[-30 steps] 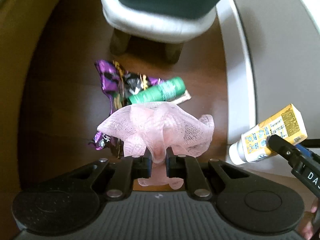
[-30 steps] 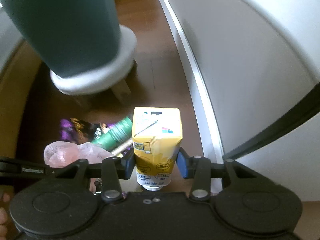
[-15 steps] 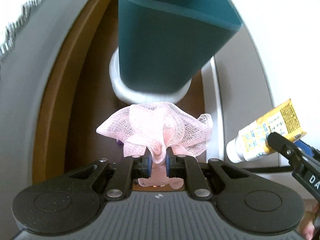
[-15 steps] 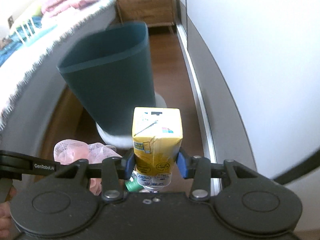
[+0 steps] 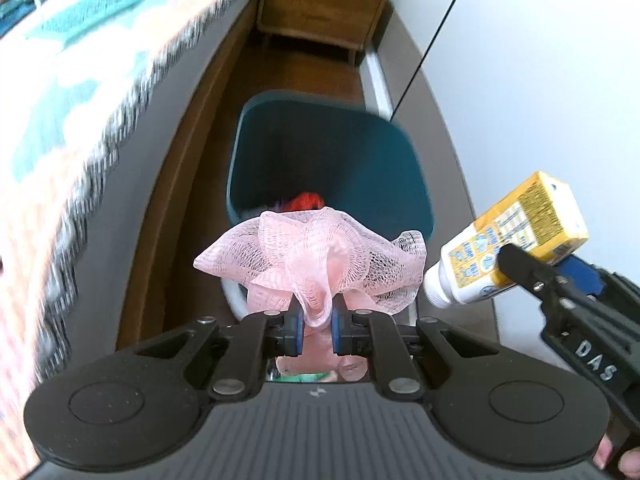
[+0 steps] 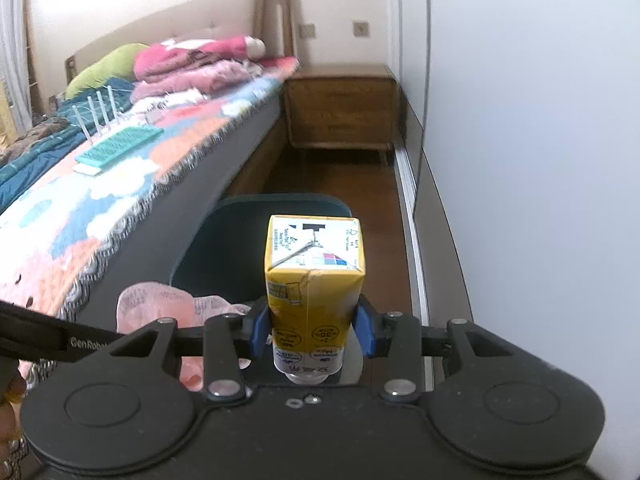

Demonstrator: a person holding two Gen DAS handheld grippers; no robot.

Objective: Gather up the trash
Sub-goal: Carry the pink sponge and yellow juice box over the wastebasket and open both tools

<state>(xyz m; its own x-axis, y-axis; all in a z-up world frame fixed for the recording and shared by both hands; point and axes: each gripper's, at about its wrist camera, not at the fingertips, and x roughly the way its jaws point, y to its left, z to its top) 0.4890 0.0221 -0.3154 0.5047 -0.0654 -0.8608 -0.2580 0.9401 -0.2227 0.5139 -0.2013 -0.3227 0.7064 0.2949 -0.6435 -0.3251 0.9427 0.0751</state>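
Observation:
My left gripper point(image 5: 316, 330) is shut on a pink mesh bath sponge point(image 5: 316, 256) and holds it above the near rim of a dark teal trash bin point(image 5: 320, 120), which has something red point(image 5: 306, 201) inside. My right gripper point(image 6: 314, 330) is shut on a yellow drink carton point(image 6: 314, 280), cap end toward the camera. The carton also shows in the left wrist view point(image 5: 508, 240), to the right of the bin. The bin point(image 6: 224, 248) lies just ahead of the carton, and the sponge point(image 6: 160, 304) shows at the left.
A bed with a patterned blanket point(image 6: 100, 184) runs along the left. A wooden nightstand point(image 6: 340, 108) stands beyond the bin. A white wardrobe wall point(image 6: 520, 160) is close on the right. Brown wood floor point(image 6: 352, 180) lies between them.
Both grippers have risen from floor level to above the bin's rim, still holding the sponge and carton. The wrappers and green tube on the floor have dropped out of view.

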